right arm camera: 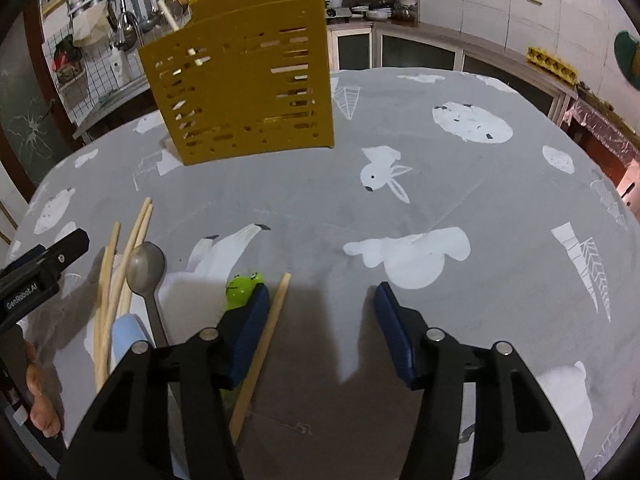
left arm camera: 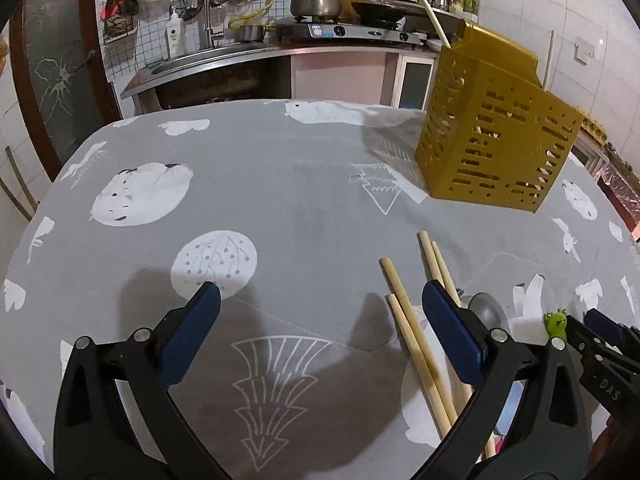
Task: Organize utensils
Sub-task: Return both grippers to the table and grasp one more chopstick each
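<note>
chopsticks [left arm camera: 416,332] beside spoon [right arm camera: 146,266]; both hand-held grippers [left arm camera: 320,308] [right arm camera: 320,308] released; only right view shows lone chopstick [right arm camera: 264,344]

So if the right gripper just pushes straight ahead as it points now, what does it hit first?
Probably nothing soon. The right gripper is open, with bare tablecloth ahead between its fingers. The yellow utensil holder stands further off and left of that line, though depth is hard to judge. A loose chopstick lies beside its left finger.
</note>
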